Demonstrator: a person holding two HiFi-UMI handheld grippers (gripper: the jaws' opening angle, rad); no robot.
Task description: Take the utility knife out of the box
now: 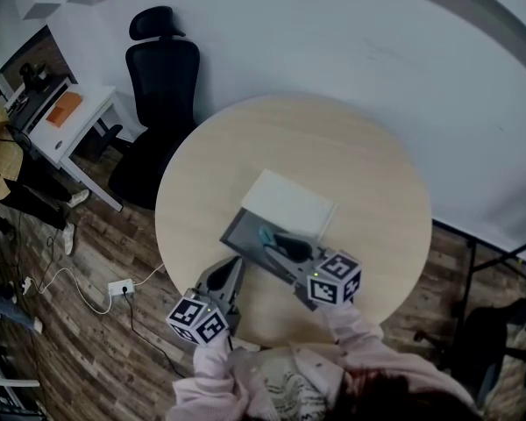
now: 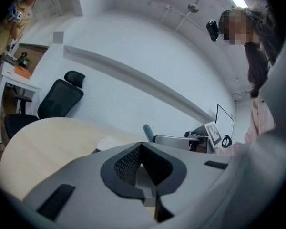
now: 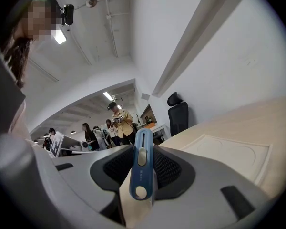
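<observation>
Item 1: box. A shallow dark grey box tray (image 1: 239, 232) lies open on the round pale-wood table (image 1: 368, 182). Its white lid (image 1: 289, 202) lies flat against the tray's far edge.

Item 2: utility knife. The blue utility knife (image 3: 142, 168) is clamped in the right gripper (image 1: 285, 248). In the right gripper view both jaws press on the flanks of the handle, and the slider and the round end button face the camera. The blade end points away past the jaw tips. In the head view the knife's teal tip (image 1: 266, 234) lies over the middle of the tray. How far it stands above the tray floor cannot be judged there.

Item 3: right gripper. Its marker cube (image 1: 335, 277) sits beyond the tray's near right corner, with a pink sleeve (image 1: 359, 327) behind it.

Item 4: left gripper. The left gripper (image 1: 237, 266) is just off the tray's near left edge and points towards it. In its own view the jaws are pressed together tip to tip with nothing visible between them. Contact with the tray cannot be confirmed.

Item 5: surroundings. A black office chair (image 1: 162, 86) stands on the far left of the box, beyond the table rim. A white desk (image 1: 70, 125) stands further left. A white power strip (image 1: 121, 288) lies on the wooden floor to the left of the box.
</observation>
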